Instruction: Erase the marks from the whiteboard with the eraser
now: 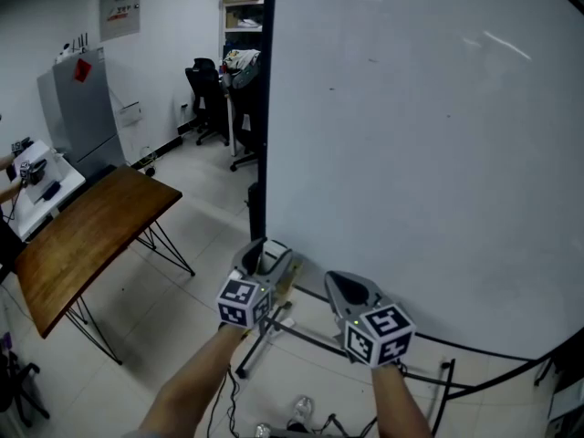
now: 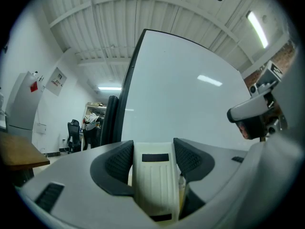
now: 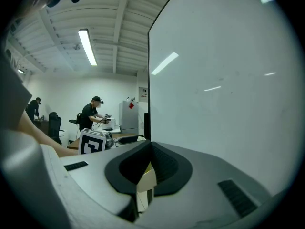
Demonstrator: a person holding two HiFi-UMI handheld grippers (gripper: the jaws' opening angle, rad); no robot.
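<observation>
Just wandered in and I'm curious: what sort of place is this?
Most likely an office or lab workroom: a big whiteboard on a stand, a wooden table on thin metal legs, black office chairs by a shelf unit, and a tiled floor.

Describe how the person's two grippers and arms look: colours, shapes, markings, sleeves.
The left gripper and the right gripper both have smooth grey bodies and rounded black jaws with ribbed pads. Each carries a cube with black-and-white square markers. The forearms are bare; no sleeves show.
</observation>
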